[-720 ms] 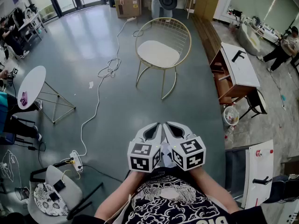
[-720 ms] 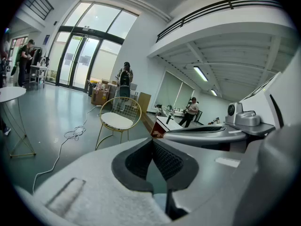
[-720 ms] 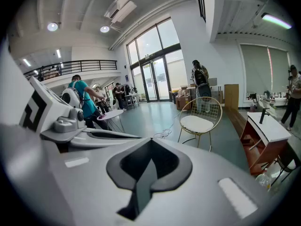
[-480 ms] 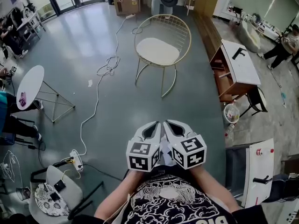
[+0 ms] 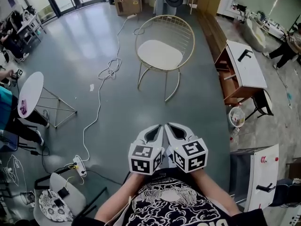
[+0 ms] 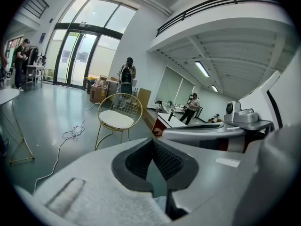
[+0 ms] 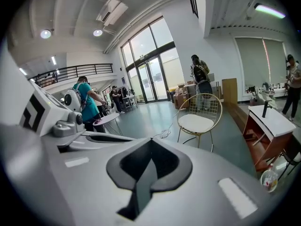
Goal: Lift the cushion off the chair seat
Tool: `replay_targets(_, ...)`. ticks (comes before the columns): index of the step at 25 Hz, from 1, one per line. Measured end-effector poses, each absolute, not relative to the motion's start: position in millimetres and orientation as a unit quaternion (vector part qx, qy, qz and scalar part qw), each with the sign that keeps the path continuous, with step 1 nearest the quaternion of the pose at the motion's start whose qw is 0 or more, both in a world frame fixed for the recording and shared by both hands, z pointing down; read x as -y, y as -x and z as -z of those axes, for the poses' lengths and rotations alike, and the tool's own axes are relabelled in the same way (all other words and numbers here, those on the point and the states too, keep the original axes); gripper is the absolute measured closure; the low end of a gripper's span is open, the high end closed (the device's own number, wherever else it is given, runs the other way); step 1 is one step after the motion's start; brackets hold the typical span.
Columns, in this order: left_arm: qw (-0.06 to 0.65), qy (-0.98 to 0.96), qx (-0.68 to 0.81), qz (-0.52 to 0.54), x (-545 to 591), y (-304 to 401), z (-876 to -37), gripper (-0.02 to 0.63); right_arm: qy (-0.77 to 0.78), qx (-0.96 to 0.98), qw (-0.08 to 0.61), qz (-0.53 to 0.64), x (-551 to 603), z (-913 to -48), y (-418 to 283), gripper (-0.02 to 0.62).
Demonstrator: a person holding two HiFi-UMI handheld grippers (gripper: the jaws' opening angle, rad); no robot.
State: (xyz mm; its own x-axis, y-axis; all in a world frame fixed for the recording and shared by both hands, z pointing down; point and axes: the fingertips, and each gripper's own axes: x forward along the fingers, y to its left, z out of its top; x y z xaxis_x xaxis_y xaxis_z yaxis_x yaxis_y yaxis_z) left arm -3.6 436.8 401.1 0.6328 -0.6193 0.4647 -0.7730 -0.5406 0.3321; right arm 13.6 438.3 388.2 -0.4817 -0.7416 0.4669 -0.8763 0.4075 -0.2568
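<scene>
Unmoved | left tongs [image 5: 158,127] closed, empty | right tongs [image 5: 169,125] closed, empty

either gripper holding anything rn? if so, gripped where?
Nothing held. The left gripper and right gripper are both shut and empty; the cushion lies on the chair, well away from them.

The person wears a black T-shirt [image 5: 171,206] printed with white swirling cloud patterns. Just beyond the T-shirt, the left gripper [image 5: 157,131] and right gripper [image 5: 171,128] are smooth pale-grey moulded shells. Each carries a cube of black-and-white square markers [image 5: 145,158] at the end nearest the T-shirt. Ribbed black pads [image 6: 168,161] line the jaws.
</scene>
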Motion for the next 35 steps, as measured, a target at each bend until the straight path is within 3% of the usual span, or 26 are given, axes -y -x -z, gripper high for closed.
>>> replay_targets(24, 0.270, -0.839, 0.432, -0.192, -272.1, -118.1, -416.0, 0.615, -0.436, 0.842, 0.092, -0.303, -275.2, -409.6, -134.4, 0.600)
replay_targets(35, 0.265, -0.837, 0.433, -0.204, -237.2, -136.7, -420.6, 0.615, -0.442, 0.837, 0.080, -0.314, -244.7, -415.2, -158.6, 0.600)
